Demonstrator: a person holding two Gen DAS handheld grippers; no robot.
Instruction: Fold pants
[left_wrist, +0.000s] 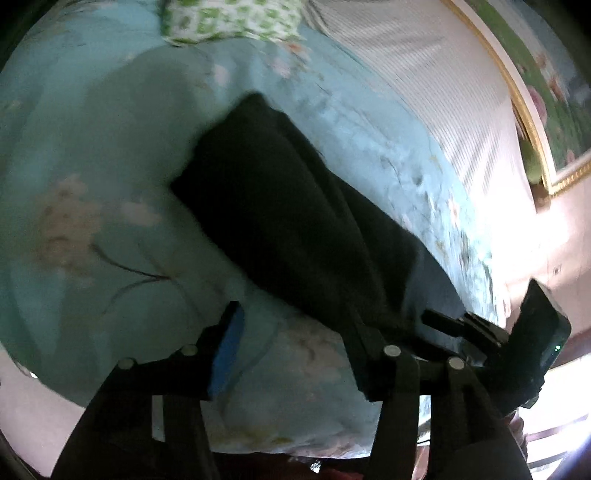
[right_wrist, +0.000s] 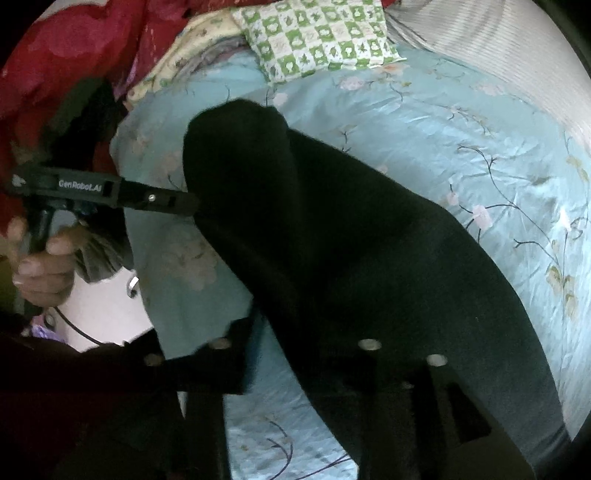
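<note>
My left gripper (left_wrist: 295, 354) spread wide, my right gripper (right_wrist: 295, 354) wide too, black pants (right_wrist: 332, 240) draped over its right finger, bed (right_wrist: 461, 147), checked pillow (right_wrist: 317, 37).

There was one pair of dark pants (right_wrist: 332, 240), and one bed with a single light-blue flowered bedspread (right_wrist: 461, 147) under it. One green-and-white checked pillow (right_wrist: 317, 37) lay at the far end. One gold-framed picture (left_wrist: 546, 110) hung on the wall. Two tools were counted: the left tool (left_wrist: 295, 354) and the right tool (right_wrist: 306, 354). One bare hand (right_wrist: 40, 266) showed.
</note>
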